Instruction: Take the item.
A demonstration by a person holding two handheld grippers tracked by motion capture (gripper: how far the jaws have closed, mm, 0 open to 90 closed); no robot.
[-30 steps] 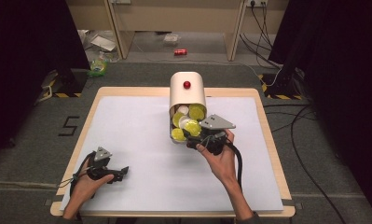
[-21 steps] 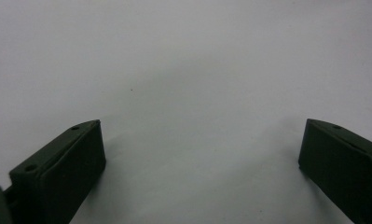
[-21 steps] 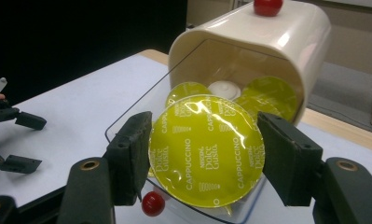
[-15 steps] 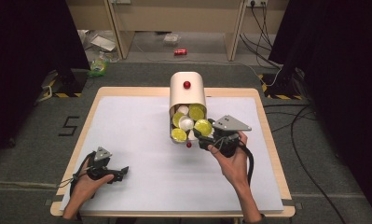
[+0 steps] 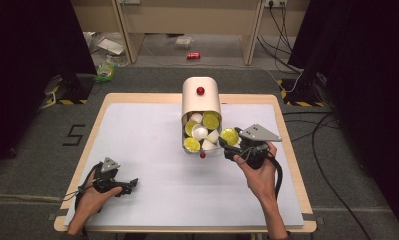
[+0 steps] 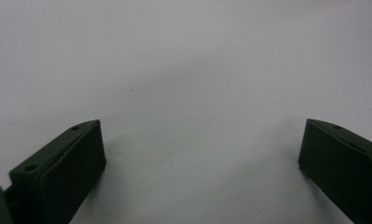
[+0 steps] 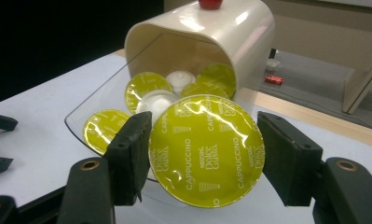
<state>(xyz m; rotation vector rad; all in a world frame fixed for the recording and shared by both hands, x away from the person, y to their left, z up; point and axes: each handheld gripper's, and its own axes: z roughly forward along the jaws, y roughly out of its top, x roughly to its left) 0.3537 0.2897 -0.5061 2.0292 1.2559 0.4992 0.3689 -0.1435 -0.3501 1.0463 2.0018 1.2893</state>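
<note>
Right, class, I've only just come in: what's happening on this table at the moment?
A person is working with two hand-held tongs. The right tongs are shut on a yellow-green cappuccino capsule, held just beside the open front of a cream capsule dispenser where more capsules lie. The left tongs rest open on the white table, near its front left corner, holding nothing.

capsule dispenser point(image 5: 201, 102): mid-counter point(image 5: 137, 130), far side | held capsule point(image 5: 229, 136): right of its tray | left gripper point(image 5: 129, 184): near-left corner
</note>
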